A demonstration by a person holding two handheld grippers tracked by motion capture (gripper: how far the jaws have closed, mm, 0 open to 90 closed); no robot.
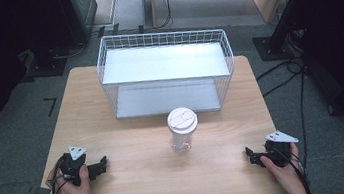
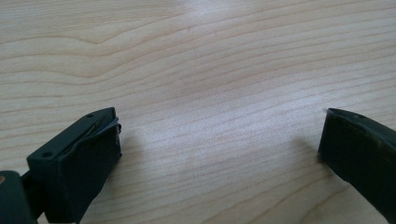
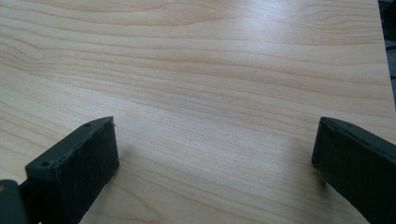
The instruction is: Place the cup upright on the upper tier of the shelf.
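The left claw (image 1: 102,165) and right claw (image 1: 249,156) rest spread and empty on the pale wooden counter (image 1: 131,147). Between them, well apart from both, stands a clear lidded plastic cup (image 1: 183,129).

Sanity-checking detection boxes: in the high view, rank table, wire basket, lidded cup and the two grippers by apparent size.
1. table
2. wire basket
3. lidded cup
4. left gripper and right gripper: they look about alike, so no ranking between them.

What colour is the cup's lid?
White, on a clear cup; the lid shows best in the high view.
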